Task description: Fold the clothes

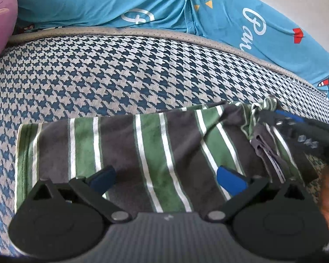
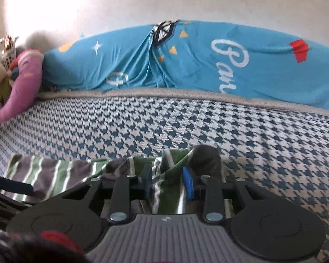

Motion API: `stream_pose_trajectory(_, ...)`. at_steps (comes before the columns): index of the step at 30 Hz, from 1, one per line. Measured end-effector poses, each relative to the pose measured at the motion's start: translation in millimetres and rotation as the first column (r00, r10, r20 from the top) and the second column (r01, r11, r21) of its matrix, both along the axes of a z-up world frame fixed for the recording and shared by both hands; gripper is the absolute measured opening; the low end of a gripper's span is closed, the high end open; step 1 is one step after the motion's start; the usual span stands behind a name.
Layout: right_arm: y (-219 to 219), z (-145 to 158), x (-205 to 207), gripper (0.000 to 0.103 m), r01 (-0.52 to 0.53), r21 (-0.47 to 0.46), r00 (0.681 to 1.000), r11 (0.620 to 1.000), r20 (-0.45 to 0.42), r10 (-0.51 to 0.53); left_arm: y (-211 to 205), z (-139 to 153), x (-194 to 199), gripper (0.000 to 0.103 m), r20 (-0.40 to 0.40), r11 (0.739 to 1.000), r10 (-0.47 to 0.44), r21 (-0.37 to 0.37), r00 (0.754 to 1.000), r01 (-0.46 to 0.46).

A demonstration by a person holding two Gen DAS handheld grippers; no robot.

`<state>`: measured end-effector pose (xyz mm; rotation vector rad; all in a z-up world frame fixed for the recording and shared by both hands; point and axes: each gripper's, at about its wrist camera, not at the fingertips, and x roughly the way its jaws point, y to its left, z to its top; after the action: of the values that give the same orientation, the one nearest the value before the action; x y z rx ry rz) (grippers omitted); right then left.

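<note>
The striped shirt is lying partly flat on the houndstooth bed. The right claw is pinching its bunched edge at 3 o'clock. The left claw is hanging wide open, holding nothing. Folding is looking unfinished.

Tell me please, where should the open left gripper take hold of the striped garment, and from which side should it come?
A judgement: grip the near left corner of the striped garment. The cloth lies flat there on the houndstooth cover, with a free straight edge. The left gripper hangs open above it; come down from the near side. The right gripper is already shut on the bunched right end.
</note>
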<state>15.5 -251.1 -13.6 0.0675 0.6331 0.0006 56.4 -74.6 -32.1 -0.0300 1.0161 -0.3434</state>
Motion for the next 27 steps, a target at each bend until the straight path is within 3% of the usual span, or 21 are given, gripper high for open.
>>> stream_pose_trajectory(14, -22, 29, -48, 0.041, 0.148, 0.036, 0.988, 0.988, -0.046, -0.146, -12, -5, -3, 0.103, 0.017, 0.998, -0.020, 0.065, 1.000, 0.019)
stream_pose_trajectory(21, -28, 38, -80, 0.062, 0.202, 0.074, 0.979, 0.977, -0.038, -0.200, -18, -9, -7, 0.103, 0.036, 0.993, -0.050, 0.112, 0.998, 0.046)
stream_pose_trajectory(27, -44, 38, -90, 0.067, 0.236, 0.144, 0.972, 0.961, -0.049, -0.231, -30, -15, -15, 0.103, 0.071, 0.979, -0.096, 0.189, 0.993, 0.081)
